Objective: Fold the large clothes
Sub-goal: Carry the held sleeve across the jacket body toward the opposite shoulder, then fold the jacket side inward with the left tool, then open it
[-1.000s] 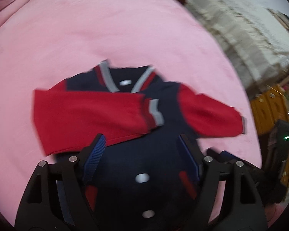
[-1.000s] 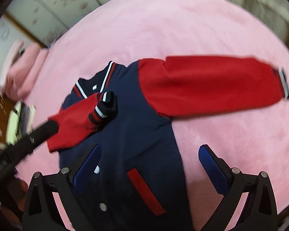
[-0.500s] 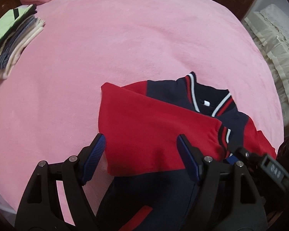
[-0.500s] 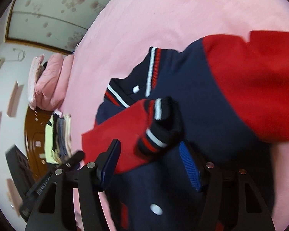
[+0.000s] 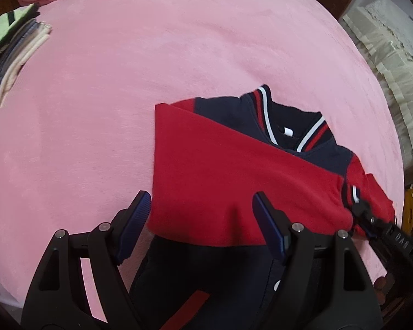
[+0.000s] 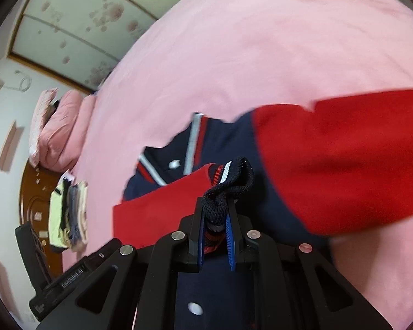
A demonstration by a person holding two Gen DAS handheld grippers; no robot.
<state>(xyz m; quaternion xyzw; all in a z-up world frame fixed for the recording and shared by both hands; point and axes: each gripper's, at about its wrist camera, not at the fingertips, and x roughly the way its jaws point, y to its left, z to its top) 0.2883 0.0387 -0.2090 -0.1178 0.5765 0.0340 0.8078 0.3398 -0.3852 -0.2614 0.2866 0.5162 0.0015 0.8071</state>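
Note:
A navy jacket [image 5: 286, 118] with red sleeves lies flat on the pink bed cover [image 5: 124, 82]. One red sleeve [image 5: 220, 170] is folded across its chest. My left gripper [image 5: 200, 196] hovers open over that sleeve's lower edge, nothing pinched. My right gripper [image 6: 215, 203] has the sleeve's striped knit cuff [image 6: 228, 181] between its pads; its jaws are closing and press on it. In the left wrist view the right gripper [image 5: 371, 220] shows at the cuff's end. The other red sleeve [image 6: 344, 159] stretches out to the right.
A stack of folded clothes [image 5: 11, 55] sits at the bed's far left, also in the right wrist view as the stack [image 6: 68, 214]. A pink pillow [image 6: 57, 132] lies by the wall. A beige lace-covered piece of furniture [image 5: 393, 63] stands on the right.
The right gripper's jaws went from wide apart to narrow, closing around the cuff of the folded sleeve. The left gripper swung over to the folded sleeve and sank closer to it.

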